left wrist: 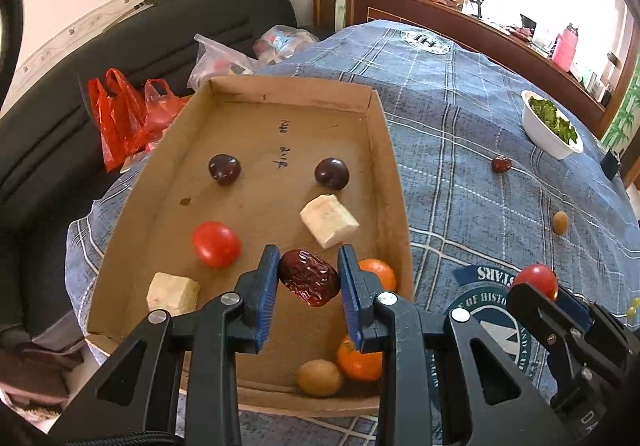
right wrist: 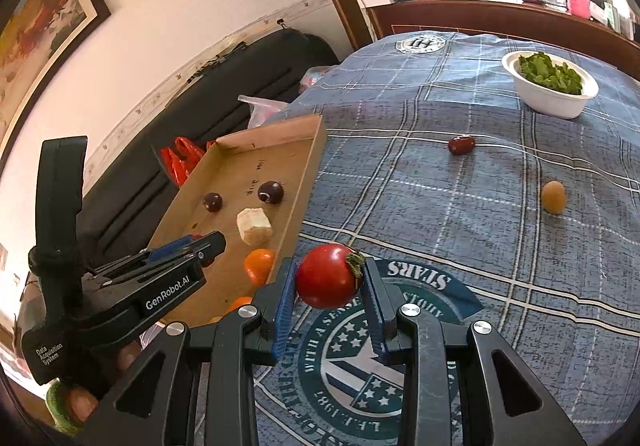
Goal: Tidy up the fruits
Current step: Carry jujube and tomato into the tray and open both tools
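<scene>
My left gripper (left wrist: pixel 308 280) is shut on a wrinkled red date (left wrist: pixel 309 282), held above the near part of a shallow cardboard tray (left wrist: pixel 394 173). In the tray lie two dark plums (left wrist: pixel 225 168), a tomato (left wrist: pixel 216 244), two pale fruit chunks (left wrist: pixel 329 220), two oranges (left wrist: pixel 360 360) and a brown longan (left wrist: pixel 319 378). My right gripper (right wrist: pixel 329 278) is shut on a red tomato (right wrist: pixel 327 276) over the blue checked cloth, just right of the tray (right wrist: pixel 312 165). On the cloth lie a red date (right wrist: pixel 461 145) and a tan longan (right wrist: pixel 553 197).
A white bowl of green leaves (right wrist: pixel 550 83) stands at the far right of the table. Red plastic bags (left wrist: pixel 124 117) and clear bags lie on the black sofa (left wrist: pixel 120 57) beyond the tray. A wooden sideboard (left wrist: pixel 480 29) runs behind the table.
</scene>
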Available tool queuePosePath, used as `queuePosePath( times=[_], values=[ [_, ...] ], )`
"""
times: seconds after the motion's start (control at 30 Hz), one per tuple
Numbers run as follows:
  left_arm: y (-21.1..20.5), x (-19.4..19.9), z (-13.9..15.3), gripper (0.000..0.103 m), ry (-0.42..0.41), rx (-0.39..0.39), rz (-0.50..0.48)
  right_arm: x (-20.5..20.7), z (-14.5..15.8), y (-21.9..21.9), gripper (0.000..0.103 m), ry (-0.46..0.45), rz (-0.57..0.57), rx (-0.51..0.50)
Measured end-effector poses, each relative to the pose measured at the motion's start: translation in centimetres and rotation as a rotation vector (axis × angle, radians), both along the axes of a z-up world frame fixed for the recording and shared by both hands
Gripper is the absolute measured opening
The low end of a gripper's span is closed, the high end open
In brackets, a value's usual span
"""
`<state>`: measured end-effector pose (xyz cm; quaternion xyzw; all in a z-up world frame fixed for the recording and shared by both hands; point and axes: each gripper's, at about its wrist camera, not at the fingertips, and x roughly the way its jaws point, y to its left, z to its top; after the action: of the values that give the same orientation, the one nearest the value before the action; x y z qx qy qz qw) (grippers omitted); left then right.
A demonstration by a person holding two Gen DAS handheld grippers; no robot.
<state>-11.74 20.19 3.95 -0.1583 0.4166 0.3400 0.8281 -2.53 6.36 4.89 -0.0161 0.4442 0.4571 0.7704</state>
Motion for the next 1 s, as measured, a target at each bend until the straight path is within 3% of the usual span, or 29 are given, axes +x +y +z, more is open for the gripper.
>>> queuePosePath(
  times=[0.67,1.0],
  values=[
    [1.1,-4.6,-2.1,0.027,0.027,-0.052,0.018,-2.0,-0.2,5.1,0.032,0.005,0.114,-0.015],
    [1.6,-4.5,-3.0,0.027,0.032,-0.085,0.012,-1.7,-0.7,9.0,0.032,0.018,0.156,-0.03]
  ],
)
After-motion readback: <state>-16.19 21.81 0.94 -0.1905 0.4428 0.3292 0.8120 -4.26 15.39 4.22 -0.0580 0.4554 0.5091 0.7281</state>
